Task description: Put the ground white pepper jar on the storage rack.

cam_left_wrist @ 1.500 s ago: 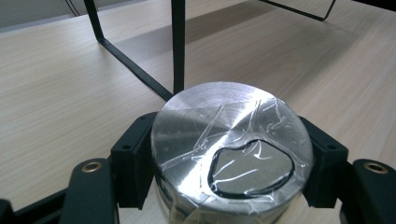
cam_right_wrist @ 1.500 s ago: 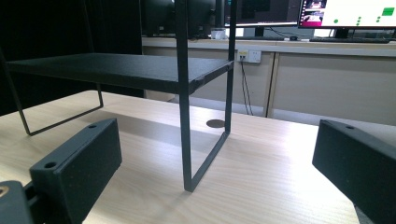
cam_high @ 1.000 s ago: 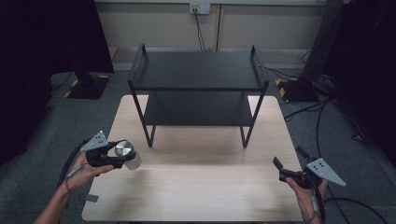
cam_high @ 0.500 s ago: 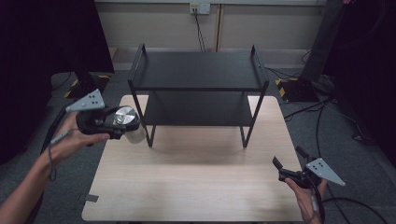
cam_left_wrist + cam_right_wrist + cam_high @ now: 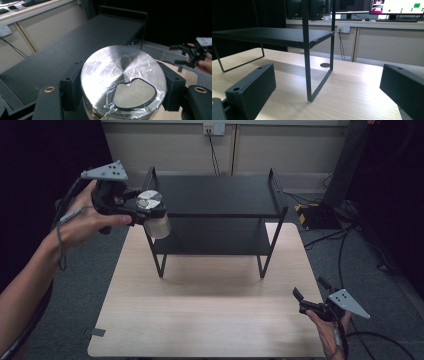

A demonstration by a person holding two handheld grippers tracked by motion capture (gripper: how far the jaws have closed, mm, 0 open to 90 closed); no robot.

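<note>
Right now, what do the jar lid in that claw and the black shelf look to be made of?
The jar lid looks like brushed metal: it shines, with fine radial streaks, under crinkled clear film. The shelf seems to be painted or coated metal: matte black, thin legs. The left claw grips the jar.

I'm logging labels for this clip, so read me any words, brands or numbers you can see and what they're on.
No text is readable.
Jar lid in the left tool: bare metal under film, no print.
Monitor screens: coloured shapes, any text too small.
Black shelf rack: unmarked.
</note>
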